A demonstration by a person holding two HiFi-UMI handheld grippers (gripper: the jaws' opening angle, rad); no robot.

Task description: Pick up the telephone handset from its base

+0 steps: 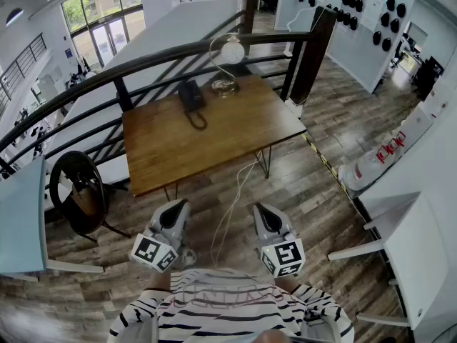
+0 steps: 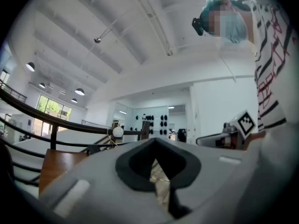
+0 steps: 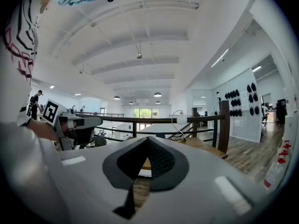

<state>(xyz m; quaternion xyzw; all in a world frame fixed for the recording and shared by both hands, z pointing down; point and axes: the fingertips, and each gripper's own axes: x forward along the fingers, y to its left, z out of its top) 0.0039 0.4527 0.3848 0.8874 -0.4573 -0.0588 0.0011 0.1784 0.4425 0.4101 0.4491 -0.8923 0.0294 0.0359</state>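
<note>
A black telephone [image 1: 191, 95] sits near the far edge of the wooden table [image 1: 214, 138], its handset resting on the base and a dark cord [image 1: 197, 120] looping toward me. Both grippers hang low in front of my striped shirt, well short of the table and apart from the phone. My left gripper [image 1: 179, 207] is shut with nothing in it, its jaws [image 2: 156, 146] pressed together. My right gripper [image 1: 260, 210] is also shut and empty, the jaws [image 3: 148, 143] meeting at a point. Each gripper points level toward the table.
A curved-arm lamp [image 1: 227, 56] stands on the table behind the phone. A dark railing [image 1: 143, 63] runs behind the table. A black chair [image 1: 78, 191] stands to the left and white tables [image 1: 400, 249] to the right. A white cable [image 1: 232, 206] lies on the wood floor.
</note>
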